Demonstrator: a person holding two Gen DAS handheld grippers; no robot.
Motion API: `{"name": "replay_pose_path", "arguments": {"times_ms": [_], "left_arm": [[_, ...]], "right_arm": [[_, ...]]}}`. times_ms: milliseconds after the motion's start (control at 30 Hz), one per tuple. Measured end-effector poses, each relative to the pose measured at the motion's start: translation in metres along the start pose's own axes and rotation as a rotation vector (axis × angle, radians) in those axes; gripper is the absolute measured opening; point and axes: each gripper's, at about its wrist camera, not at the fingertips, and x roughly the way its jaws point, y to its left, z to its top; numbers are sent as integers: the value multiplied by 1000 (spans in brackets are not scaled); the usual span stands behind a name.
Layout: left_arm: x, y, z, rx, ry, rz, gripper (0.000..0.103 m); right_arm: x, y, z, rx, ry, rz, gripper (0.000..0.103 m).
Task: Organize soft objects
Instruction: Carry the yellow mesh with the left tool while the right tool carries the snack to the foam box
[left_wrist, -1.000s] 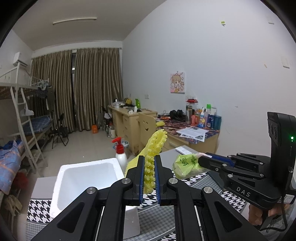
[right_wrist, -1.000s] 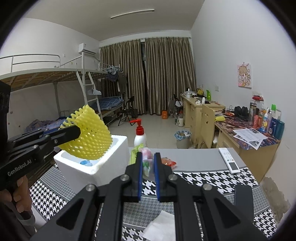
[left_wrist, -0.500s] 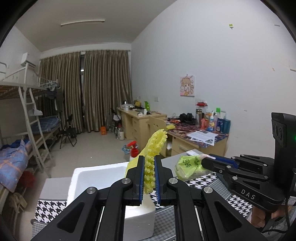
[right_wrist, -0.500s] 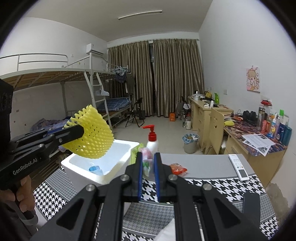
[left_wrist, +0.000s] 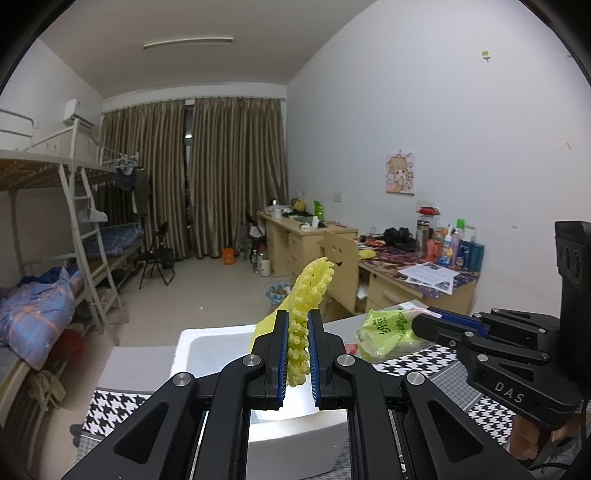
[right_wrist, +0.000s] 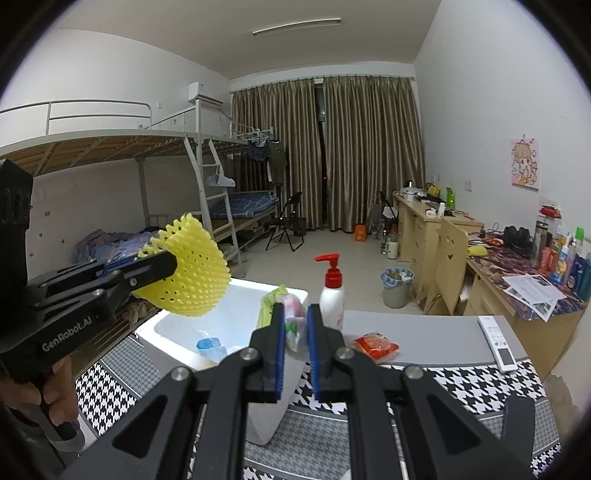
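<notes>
My left gripper (left_wrist: 298, 334) is shut on a yellow foam fruit net (left_wrist: 308, 291), held above the white foam box (left_wrist: 207, 347). In the right wrist view the net (right_wrist: 190, 269) hangs over the box's (right_wrist: 173, 330) left rim. My right gripper (right_wrist: 295, 325) is shut on a green plastic snack bag (right_wrist: 291, 312), held over the box's right side. The bag also shows in the left wrist view (left_wrist: 388, 330). A blue soft item (right_wrist: 208, 347) lies inside the box.
A red-capped pump bottle (right_wrist: 332, 295) stands behind the box. A red snack packet (right_wrist: 375, 345) and a white remote (right_wrist: 498, 345) lie on the grey, houndstooth-covered table (right_wrist: 424, 339). White paper shows at the lower edge. Desks, chair and bunk bed stand beyond.
Both grippers have moved closer over the foam box, each still holding its item. The box now sits lower and nearer under the fingers in both views.
</notes>
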Motion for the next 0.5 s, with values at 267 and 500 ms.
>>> {"name": "replay_pose_path", "arguments": {"times_ms": [267, 500], "left_arm": [[13, 13, -5, -25, 25, 33, 11], [24, 24, -9, -41, 55, 37, 11]], "right_arm": [[10, 11, 2, -9, 12, 21, 14], [16, 16, 3, -14, 24, 25, 14]]}}
